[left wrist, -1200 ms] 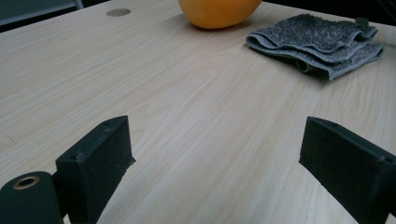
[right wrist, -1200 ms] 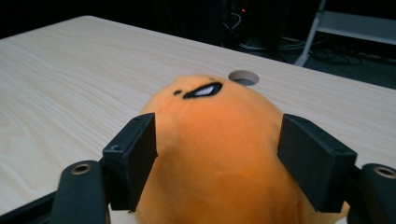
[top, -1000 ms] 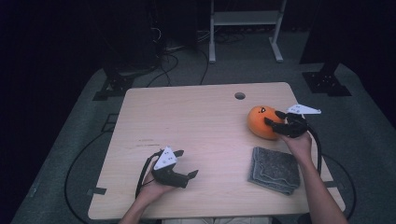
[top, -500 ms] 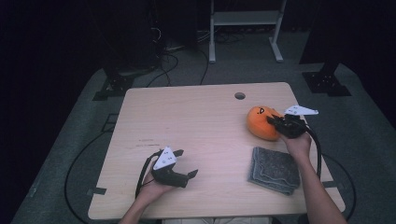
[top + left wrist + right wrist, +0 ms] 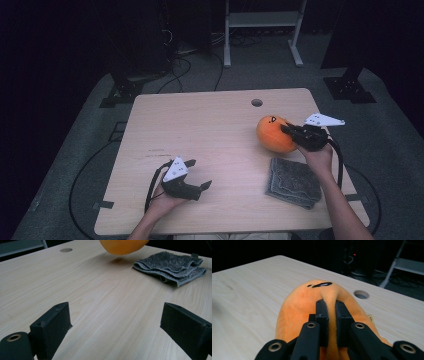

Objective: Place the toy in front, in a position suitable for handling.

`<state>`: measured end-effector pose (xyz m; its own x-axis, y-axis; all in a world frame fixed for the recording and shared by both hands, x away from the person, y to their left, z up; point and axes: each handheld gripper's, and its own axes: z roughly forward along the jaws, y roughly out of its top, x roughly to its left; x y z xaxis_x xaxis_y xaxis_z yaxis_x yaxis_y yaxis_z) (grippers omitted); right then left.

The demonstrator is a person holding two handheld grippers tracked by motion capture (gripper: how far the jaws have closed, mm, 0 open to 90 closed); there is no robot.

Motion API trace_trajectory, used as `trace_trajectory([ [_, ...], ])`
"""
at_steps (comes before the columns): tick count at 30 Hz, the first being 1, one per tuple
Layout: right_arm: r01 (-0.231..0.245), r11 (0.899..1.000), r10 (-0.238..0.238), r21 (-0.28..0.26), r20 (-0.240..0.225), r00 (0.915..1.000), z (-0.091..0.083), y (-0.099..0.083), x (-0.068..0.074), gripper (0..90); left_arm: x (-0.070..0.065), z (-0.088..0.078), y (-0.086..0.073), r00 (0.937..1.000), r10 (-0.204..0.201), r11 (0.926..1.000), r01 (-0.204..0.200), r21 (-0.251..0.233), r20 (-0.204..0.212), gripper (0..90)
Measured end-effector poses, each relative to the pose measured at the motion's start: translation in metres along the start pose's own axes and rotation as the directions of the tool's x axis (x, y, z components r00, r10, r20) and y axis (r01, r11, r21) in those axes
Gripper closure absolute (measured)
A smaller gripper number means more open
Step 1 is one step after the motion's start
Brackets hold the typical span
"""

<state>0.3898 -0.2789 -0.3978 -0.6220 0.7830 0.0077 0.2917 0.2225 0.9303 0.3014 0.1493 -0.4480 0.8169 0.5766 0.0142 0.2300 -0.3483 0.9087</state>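
An orange plush toy (image 5: 274, 134) with a small black face mark hangs just above the right side of the wooden table (image 5: 200, 125). My right gripper (image 5: 287, 129) is shut on it, its pads pinching a fold of orange fabric (image 5: 331, 315). The plush (image 5: 294, 310) bulges out to both sides of the jaws. Its underside (image 5: 122, 245) floats above its shadow in the left gripper view. My left gripper (image 5: 200, 174) rests near the front left of the table, held by a hand, jaws wide open (image 5: 115, 320) with only bare wood between them.
A folded grey cloth (image 5: 294, 182) lies at the front right, just below the plush and beside the right forearm; it also shows ahead of the left gripper (image 5: 172, 265). A round cable hole (image 5: 257, 102) sits near the far edge. Cables and stands surround the table.
The right gripper's jaws closed onto the orange plush, then carried it slightly up and to the left. The left gripper stayed where it was.
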Motion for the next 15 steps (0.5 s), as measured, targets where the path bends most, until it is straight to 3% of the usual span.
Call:
trace_trajectory([
  [6,0.046,0.999,-0.047,-0.006,-0.091,0.9948,-0.004,0.011,0.029,82.8,0.000,0.000,0.000,1.0000,-0.002,1.0000,0.002,-0.008,0.002,8.5],
  [15,0.105,0.995,-0.103,-0.003,-0.214,0.9715,0.004,0.016,0.072,82.6,0.001,-0.002,0.001,1.0000,-0.005,0.9998,0.005,-0.018,-0.002,8.5],
])
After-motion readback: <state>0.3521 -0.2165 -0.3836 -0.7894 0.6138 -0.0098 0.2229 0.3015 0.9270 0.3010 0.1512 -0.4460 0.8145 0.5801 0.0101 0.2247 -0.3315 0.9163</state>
